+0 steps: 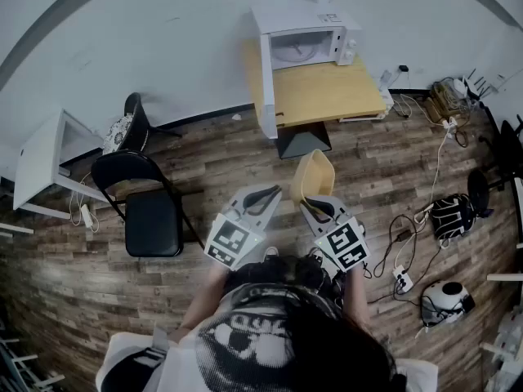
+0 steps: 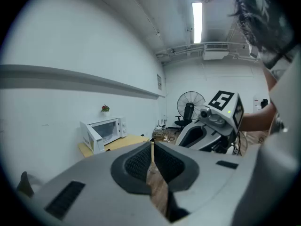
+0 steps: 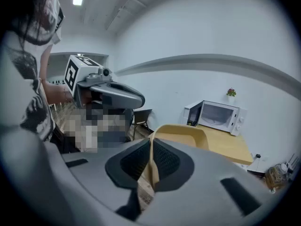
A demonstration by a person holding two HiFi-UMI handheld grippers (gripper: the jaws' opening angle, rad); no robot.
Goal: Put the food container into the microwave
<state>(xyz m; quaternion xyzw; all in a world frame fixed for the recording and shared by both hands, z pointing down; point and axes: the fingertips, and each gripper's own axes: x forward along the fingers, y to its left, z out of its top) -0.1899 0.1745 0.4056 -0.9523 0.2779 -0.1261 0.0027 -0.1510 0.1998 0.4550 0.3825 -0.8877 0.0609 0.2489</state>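
The right gripper [image 3: 151, 161] is clamped on the near wall of the tan food container [image 3: 181, 134], so the tub juts out beyond the jaws. Well ahead, the microwave [image 3: 217, 116] stands on its wooden table [image 1: 327, 92], door [image 1: 267, 88] swung open, ready to load. The left gripper [image 2: 152, 161] has its jaws together on nothing, probably free for the door.

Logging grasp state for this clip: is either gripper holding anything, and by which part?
The right gripper pinches the near wall of the food container, at its rim. The left gripper is shut and holds nothing.
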